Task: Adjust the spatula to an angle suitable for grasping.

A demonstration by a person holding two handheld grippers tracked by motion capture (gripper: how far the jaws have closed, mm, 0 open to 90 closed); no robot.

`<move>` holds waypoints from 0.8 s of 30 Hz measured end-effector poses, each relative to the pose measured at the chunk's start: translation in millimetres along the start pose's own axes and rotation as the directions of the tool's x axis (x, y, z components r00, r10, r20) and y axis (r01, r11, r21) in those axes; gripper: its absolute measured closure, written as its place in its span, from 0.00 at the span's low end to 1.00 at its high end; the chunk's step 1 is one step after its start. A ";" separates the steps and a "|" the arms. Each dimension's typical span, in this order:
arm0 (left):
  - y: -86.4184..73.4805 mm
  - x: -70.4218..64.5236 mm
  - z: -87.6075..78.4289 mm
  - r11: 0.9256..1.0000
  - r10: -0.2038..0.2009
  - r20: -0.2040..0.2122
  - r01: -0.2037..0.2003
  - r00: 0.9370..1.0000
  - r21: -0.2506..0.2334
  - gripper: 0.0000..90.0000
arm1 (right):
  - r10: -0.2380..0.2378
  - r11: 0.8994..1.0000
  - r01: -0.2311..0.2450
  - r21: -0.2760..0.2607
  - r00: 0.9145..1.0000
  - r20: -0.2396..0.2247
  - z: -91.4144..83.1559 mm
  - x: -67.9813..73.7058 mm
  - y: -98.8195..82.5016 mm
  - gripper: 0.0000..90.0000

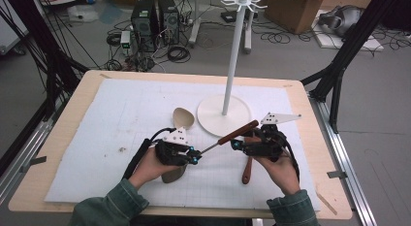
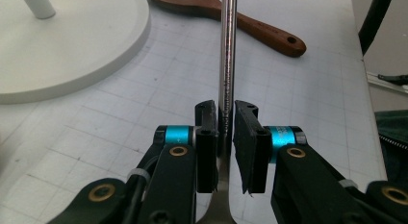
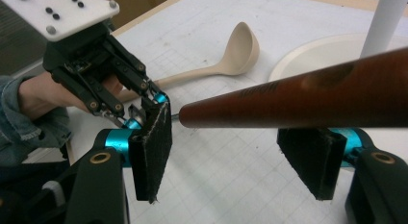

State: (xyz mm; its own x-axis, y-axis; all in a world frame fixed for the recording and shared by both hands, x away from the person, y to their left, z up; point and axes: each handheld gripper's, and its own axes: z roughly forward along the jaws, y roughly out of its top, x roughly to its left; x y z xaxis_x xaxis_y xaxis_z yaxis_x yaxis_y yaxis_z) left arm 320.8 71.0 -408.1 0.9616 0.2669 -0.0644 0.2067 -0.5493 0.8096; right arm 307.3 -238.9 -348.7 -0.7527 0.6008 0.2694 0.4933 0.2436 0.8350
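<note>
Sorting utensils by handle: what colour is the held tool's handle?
Reddish-brown wood handle, clearest in the right gripper view.

Free room: the left half of the white mat (image 1: 97,138) lies bare from near edge to far edge; the far strip behind the stand is open too; the near right corner is bare.

Obstacles, centre to right:
- stand (image 1: 232,56), round base (image 1: 213,120) on the mat, upright pole rising high, hooks on top;
- pale ladle (image 1: 183,118), just left of the base, handle running near;
- wooden spoon (image 1: 247,170), lying at near right;
- long tool (image 1: 231,136) with brown handle, spanning the gap between left gripper (image 1: 194,157) and right gripper (image 1: 236,146), barring passage there.
</note>
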 end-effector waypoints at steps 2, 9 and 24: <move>0.2 0.0 -0.1 1.000 0.005 -0.005 -0.005 1.000 0.001 0.92 | 0.008 1.000 -0.008 -0.003 1.000 0.003 0.7 0.3 0.4 0.41; 1.2 -1.0 -1.8 1.000 0.001 -0.030 -0.001 1.000 -0.016 0.93 | 0.028 0.999 -0.027 -0.033 0.999 0.018 5.4 3.3 3.8 0.43; 4.9 -1.8 -4.2 0.996 -0.039 -0.047 0.036 0.998 -0.077 0.93 | 0.059 0.997 -0.058 -0.054 0.998 0.021 31.5 16.8 15.6 0.53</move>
State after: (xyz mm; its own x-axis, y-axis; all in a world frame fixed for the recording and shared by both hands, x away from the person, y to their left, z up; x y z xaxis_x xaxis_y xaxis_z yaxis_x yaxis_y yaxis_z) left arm 319.3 71.1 -401.6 0.9432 0.3251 -0.0689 0.2262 -0.4765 0.8495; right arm 316.1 -201.0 -346.2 -0.7128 0.6303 0.3077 0.5117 0.1673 0.8427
